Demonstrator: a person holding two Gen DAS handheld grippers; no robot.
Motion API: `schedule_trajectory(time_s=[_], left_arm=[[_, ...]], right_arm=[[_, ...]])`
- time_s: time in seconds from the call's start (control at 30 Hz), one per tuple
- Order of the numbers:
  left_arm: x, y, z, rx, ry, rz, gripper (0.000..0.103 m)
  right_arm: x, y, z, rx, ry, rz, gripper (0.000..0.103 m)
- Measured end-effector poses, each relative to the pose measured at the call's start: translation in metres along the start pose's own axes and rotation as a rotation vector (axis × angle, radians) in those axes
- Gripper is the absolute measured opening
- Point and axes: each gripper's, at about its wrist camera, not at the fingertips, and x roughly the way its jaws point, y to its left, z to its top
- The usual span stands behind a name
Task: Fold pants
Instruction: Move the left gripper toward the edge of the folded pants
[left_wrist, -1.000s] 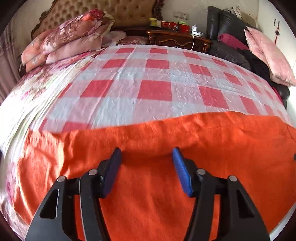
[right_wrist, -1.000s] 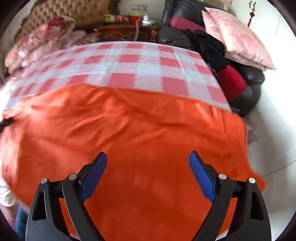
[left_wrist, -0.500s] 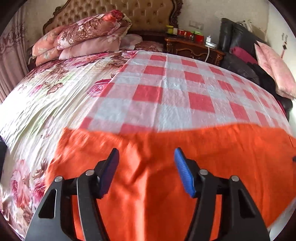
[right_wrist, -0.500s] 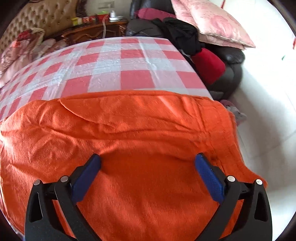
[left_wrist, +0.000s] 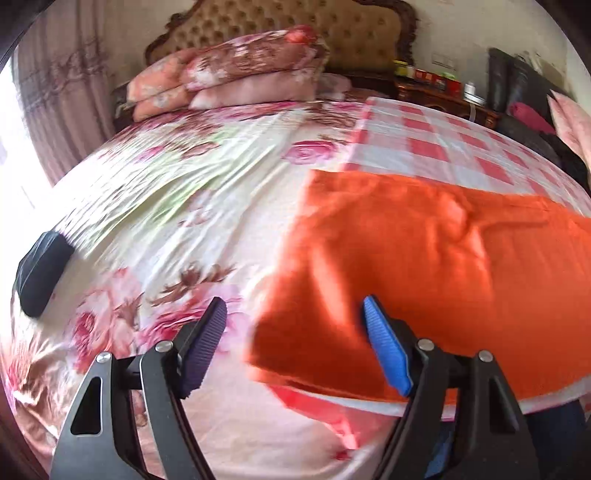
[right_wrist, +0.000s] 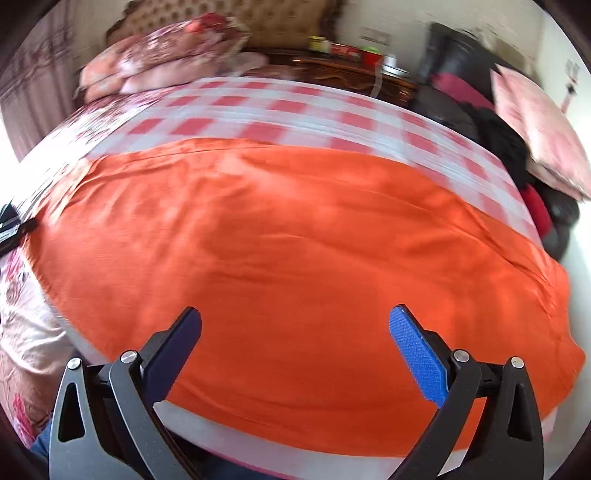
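The orange pants (left_wrist: 424, 266) lie spread flat across the near part of the bed, over the red-and-white checked sheet (left_wrist: 424, 147). In the left wrist view my left gripper (left_wrist: 293, 317) is open and empty, hovering above the pants' near left corner. In the right wrist view the pants (right_wrist: 288, 236) fill the middle, and my right gripper (right_wrist: 295, 325) is open wide and empty above their near edge. The left gripper's black tip (right_wrist: 11, 225) shows at the far left edge of the pants.
A floral bedspread (left_wrist: 166, 206) covers the bed's left side, with a dark object (left_wrist: 40, 273) on it. Folded quilts (left_wrist: 236, 70) lie by the headboard. A wooden nightstand (right_wrist: 354, 74) and a black sofa with pink pillows (right_wrist: 532, 122) stand beyond the bed's right side.
My left gripper has swung left, from over the pants' middle to their left corner. My right gripper swung right, then back toward the middle. Both stayed open.
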Motion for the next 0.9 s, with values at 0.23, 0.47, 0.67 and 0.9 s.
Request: schedule_trajectory(time_s=[0.23,0.47,0.67,0.9], left_arm=[[0.001,0.012,0.043,-0.014,-0.037,-0.146,0.066],[0.057,-0.087,0.087,0.458,0.008,-0.257,0.069],[0.084,-0.002,0.111,0.326,0.074,-0.141,0.077],[0.026,0.081,0.073,-0.050,0.092,-0.228,0.063]], right_arm=[[0.019,0.038,-0.005,-0.015,0.060,0.037,0.098],[0.023,0.037,-0.003,0.029,0.093,0.056,0.098],[0.018,0.034,-0.002,0.032,0.114,0.045,0.098],[-0.001,0.071,0.019,-0.103,-0.013,0.122,0.098]])
